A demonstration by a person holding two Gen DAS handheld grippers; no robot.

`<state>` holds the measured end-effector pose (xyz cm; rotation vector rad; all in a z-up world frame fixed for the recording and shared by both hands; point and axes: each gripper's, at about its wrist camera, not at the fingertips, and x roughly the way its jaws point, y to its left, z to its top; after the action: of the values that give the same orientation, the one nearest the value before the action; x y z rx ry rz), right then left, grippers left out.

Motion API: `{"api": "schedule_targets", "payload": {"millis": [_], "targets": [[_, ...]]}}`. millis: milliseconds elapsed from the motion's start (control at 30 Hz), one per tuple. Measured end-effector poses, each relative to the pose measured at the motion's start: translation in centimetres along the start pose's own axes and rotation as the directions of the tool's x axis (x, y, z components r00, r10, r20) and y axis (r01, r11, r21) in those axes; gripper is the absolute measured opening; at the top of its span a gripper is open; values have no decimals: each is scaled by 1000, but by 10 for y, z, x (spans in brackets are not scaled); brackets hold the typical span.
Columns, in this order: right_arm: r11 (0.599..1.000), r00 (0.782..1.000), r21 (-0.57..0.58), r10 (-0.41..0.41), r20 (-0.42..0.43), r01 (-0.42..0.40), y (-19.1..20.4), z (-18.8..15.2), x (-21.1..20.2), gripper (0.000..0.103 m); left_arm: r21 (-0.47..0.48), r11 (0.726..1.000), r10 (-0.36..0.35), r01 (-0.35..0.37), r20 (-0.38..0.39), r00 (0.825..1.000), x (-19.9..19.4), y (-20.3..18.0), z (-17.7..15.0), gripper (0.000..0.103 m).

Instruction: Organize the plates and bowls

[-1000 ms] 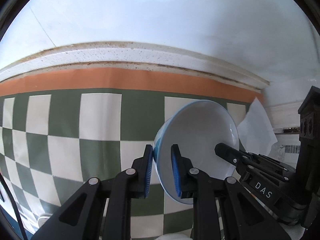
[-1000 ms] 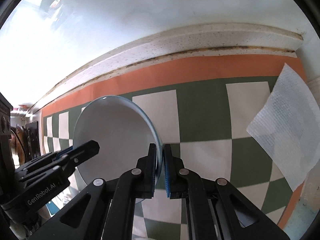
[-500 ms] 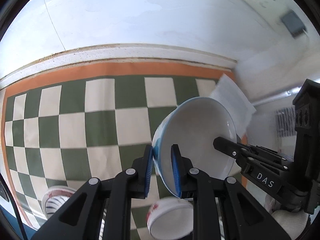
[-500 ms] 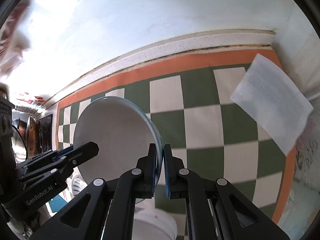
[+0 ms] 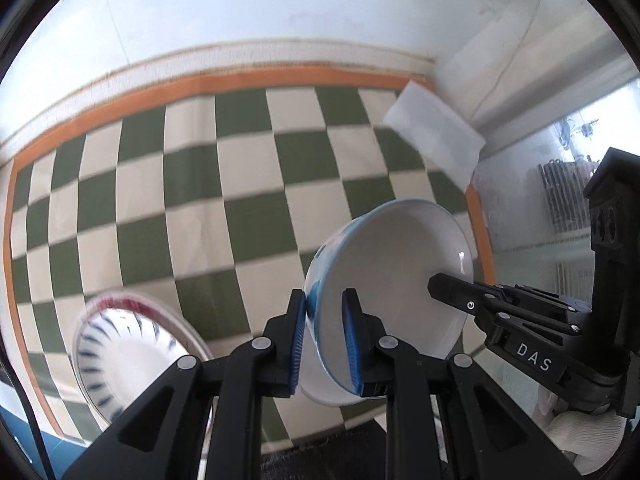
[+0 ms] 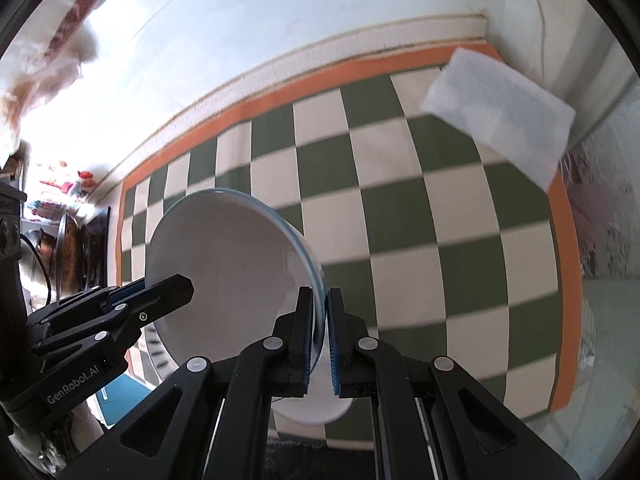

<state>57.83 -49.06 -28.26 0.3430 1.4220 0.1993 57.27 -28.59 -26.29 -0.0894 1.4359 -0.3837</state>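
Note:
A white bowl with a blue outside (image 5: 392,280) is held in the air above the green-and-white checkered cloth (image 5: 200,184), tilted on its side. My left gripper (image 5: 323,320) is shut on its left rim. My right gripper (image 6: 319,320) is shut on the opposite rim of the same bowl (image 6: 224,264). Each gripper shows in the other's view, the right one (image 5: 520,320) and the left one (image 6: 100,320). A bowl with blue dashes and a red rim (image 5: 132,352) sits on the cloth at the lower left. Another white bowl (image 5: 320,388) lies under the held one.
A folded white cloth (image 5: 436,136) lies at the far right corner of the table by the wall. The table's orange border (image 5: 478,220) marks its right edge. Kitchen clutter (image 6: 60,216) stands off the left end.
Both grippers have pulled back and tipped down with the bowl. More of the checkered cloth shows, and the dashed bowl and the white bowl below have come into view.

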Motion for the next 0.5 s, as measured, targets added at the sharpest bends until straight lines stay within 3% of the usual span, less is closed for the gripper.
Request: {"api": "schedule_targets", "payload": {"millis": [233,500], "targets": [[1000,998,21,-7,-58,9,-10,-44,28,8,-12,1000,14,-15,-65,998,27,5,-32,16],[999,994,40,-25,-106,30,-21,-62,54,8,-28,999,21,-25,-116,993,51,8,-44,16]]}}
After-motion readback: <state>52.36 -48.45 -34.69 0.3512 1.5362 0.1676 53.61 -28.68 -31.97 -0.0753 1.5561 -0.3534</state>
